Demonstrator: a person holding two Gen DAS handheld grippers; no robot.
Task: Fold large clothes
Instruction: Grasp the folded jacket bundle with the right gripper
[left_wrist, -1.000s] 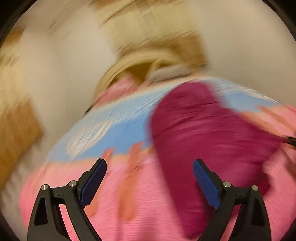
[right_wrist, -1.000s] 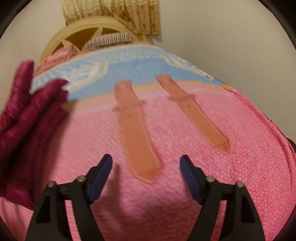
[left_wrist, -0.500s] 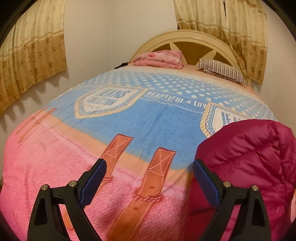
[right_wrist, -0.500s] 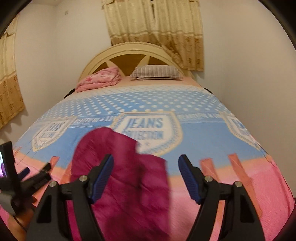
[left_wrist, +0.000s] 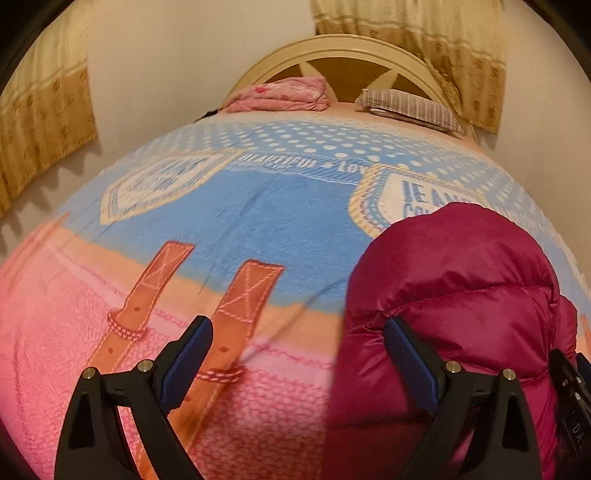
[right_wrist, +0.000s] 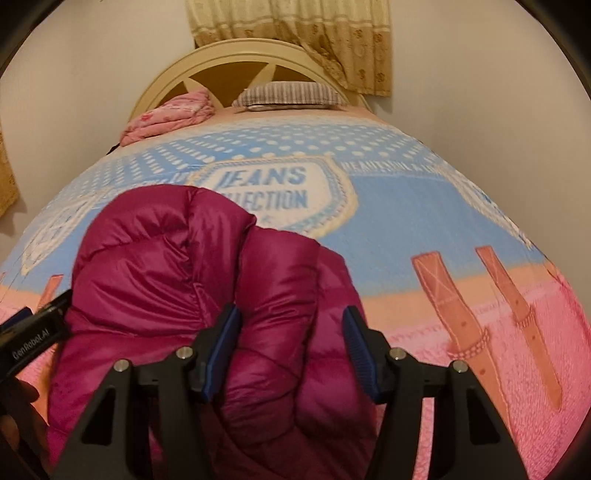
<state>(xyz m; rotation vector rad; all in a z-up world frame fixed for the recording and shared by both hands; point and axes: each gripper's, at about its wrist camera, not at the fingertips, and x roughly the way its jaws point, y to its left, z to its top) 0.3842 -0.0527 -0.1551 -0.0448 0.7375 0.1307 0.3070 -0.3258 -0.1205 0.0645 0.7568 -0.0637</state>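
Toward the bed's (left_wrist: 229, 229) foot edge: magenta puffer jacket (right_wrist: 207, 288), bunched, long axis running footboard to headboard. Right tongs (right_wrist: 291, 347) nearer, half open, jaws just narrowing, straddling a fold, unclamped. Left tongs (left_wrist: 299, 354) wide open, empty, jacket to their right.

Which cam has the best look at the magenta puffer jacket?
Right wrist view: the jacket sits centred, with its bunched folds in full sight on the bedspread. Left wrist view shows only part of it, at the right edge, behind one gripper finger.
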